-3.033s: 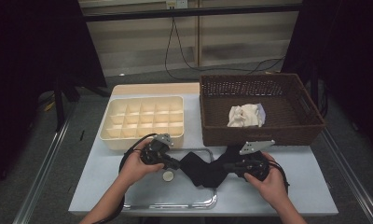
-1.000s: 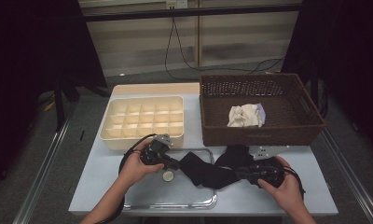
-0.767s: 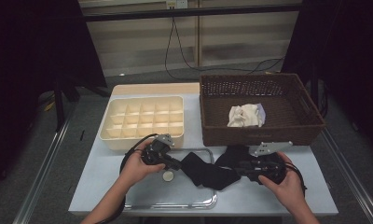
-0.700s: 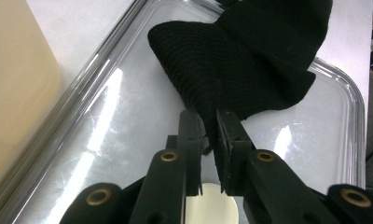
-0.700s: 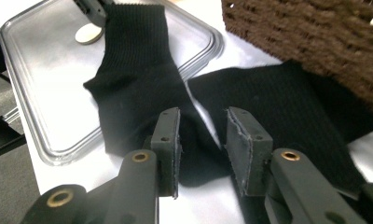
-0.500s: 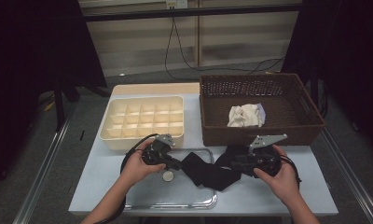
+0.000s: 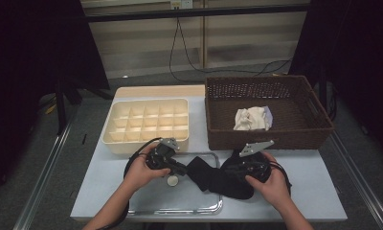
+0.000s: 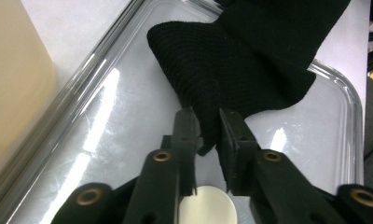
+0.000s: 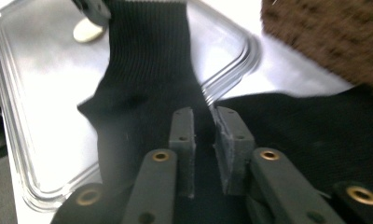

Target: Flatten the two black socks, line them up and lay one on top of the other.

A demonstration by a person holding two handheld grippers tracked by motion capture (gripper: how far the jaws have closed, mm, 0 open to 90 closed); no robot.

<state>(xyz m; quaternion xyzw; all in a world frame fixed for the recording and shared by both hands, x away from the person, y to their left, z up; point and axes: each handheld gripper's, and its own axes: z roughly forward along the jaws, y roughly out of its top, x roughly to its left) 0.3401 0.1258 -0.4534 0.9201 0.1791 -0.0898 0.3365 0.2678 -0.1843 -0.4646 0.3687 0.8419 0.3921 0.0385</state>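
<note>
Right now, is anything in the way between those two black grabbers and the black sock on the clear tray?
Nothing visible. The left gripper pinches one end of the black knitted sock over the clear plastic tray. The right gripper has its jaws around the other end, and they have just been closing on the fabric.

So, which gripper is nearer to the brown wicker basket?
Right. The right gripper sits just below the brown wicker basket front wall; the left gripper is farther left, below the cream divided box.
</note>
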